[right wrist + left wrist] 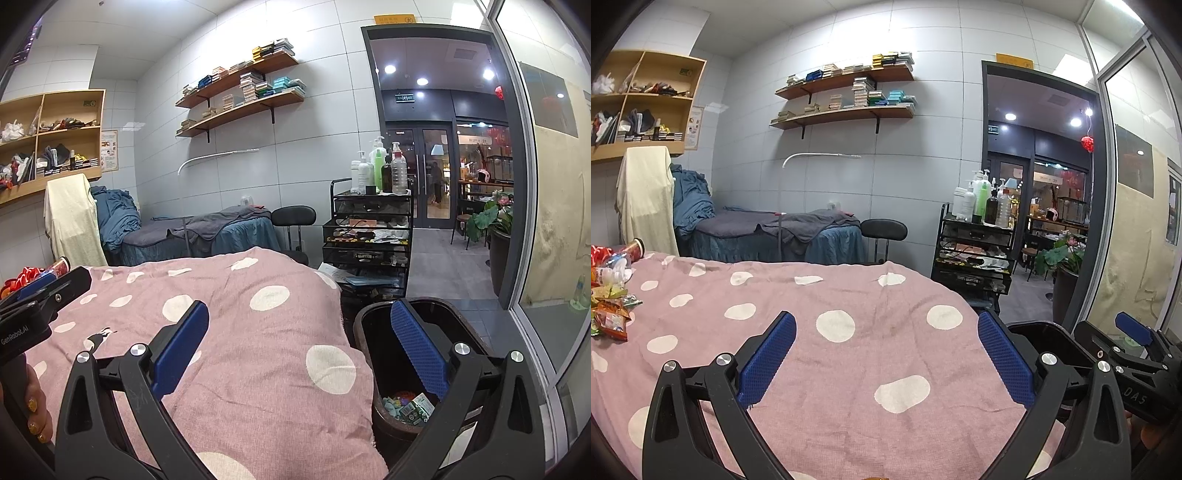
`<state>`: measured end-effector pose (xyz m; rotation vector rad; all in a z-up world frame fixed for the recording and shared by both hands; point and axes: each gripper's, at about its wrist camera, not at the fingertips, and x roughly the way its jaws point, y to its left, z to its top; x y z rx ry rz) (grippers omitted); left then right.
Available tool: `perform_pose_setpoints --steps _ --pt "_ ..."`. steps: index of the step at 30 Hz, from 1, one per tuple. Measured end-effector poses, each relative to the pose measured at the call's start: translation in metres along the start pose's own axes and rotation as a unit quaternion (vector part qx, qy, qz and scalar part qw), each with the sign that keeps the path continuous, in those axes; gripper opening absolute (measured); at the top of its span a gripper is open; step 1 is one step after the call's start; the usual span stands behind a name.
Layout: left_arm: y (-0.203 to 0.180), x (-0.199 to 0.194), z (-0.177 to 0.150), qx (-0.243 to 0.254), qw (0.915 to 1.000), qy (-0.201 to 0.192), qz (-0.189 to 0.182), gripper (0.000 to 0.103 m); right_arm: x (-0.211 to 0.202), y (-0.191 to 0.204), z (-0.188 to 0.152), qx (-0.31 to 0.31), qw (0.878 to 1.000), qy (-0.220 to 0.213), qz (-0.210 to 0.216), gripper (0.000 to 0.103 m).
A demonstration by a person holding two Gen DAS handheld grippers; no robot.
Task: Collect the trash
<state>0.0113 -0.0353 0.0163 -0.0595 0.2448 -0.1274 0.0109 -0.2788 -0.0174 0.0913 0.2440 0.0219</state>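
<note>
Trash [611, 299]: crinkly snack wrappers, probably light and slippery, at nine o'clock on bed [849, 302]; pinch a loose edge. Left gripper [886, 360], right gripper [303, 350]: fingers spread, empty.

"GenRobot.AI" reads in white along the black body of the left tongs [35, 295], seen from the right wrist view. On the right tongs [1134, 334], "DA5" shows in pale letters. Wall signs and posters: too blurred to read.

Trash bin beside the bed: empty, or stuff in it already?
Not empty. The right wrist view shows the black trash bin open-topped, with a few colourful wrappers lying at its bottom; most of it is unfilled.
</note>
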Motion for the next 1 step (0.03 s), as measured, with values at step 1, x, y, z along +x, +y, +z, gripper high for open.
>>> perform_pose_setpoints --steps 1 --pt "-0.0004 -0.0001 -0.0003 0.0 1.0 0.001 0.0 0.098 -0.0001 0.0002 -0.0003 0.0 1.0 0.0 0.0 0.098"
